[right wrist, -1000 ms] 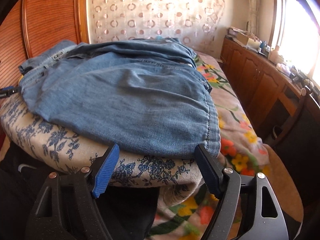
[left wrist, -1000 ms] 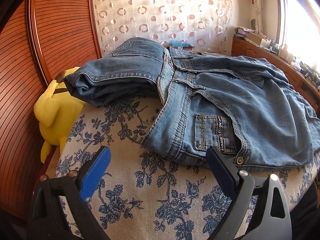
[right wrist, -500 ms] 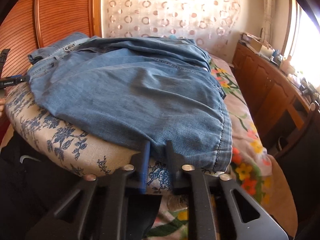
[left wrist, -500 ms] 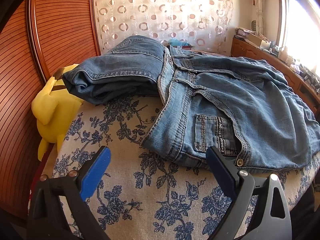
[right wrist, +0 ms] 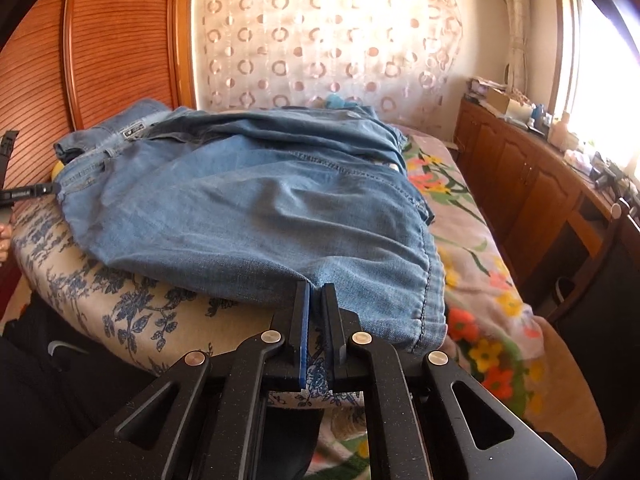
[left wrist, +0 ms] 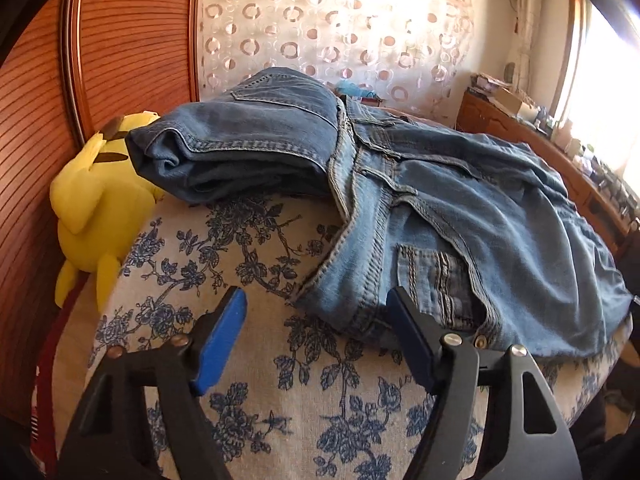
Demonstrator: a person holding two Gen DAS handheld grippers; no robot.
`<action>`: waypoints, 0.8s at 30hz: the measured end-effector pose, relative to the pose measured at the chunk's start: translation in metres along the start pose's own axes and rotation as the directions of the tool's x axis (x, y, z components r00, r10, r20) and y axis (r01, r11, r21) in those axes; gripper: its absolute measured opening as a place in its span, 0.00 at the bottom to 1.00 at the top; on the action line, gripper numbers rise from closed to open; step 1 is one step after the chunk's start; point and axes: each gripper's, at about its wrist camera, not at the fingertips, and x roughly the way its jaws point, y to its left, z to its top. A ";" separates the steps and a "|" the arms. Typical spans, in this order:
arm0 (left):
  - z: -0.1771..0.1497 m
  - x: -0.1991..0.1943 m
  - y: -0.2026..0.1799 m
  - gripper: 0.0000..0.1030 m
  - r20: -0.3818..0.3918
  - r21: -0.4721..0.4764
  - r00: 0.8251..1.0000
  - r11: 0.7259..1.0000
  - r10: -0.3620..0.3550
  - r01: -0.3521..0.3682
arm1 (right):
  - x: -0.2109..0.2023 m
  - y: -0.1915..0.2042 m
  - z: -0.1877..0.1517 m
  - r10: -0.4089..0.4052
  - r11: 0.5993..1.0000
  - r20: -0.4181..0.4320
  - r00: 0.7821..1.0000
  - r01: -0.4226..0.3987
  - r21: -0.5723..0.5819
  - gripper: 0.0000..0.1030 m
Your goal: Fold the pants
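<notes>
Left wrist view, left to right: ribbed wooden panel (left wrist: 132, 40) at the far left, a yellow plush toy (left wrist: 96, 208) leaning beside it at the edge of the blue floral cushion (left wrist: 248, 248). The pants (left wrist: 460, 216), blue denim jeans, lie across the cushion; a folded-over portion is piled toward the plush toy, the waistband and a pocket face the camera.

Left gripper (left wrist: 316, 308): jaws have just been closing but stand apart. The near corner of the waistband lies between them; the right-hand pad sits at the denim by the pocket, the left-hand pad is over bare cushion, clear of the cloth. No grip.

Right wrist view, left to right: the left gripper's tip shows at the far left edge by the waistband end. The pants spread over the cushion toward the floral bedspread (right wrist: 472, 248). A wooden cabinet (right wrist: 532, 184) runs along the right under a bright window.

Right gripper (right wrist: 316, 292): jaws closed, pinching the near edge of the denim, close to the hem at the lower right.
</notes>
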 end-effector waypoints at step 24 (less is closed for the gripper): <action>0.018 -0.061 -0.051 0.13 0.067 0.082 0.992 0.992 -0.105 0.099 | -0.026 -0.017 0.023 -0.050 0.999 0.093 0.994 0.051 -0.004 0.00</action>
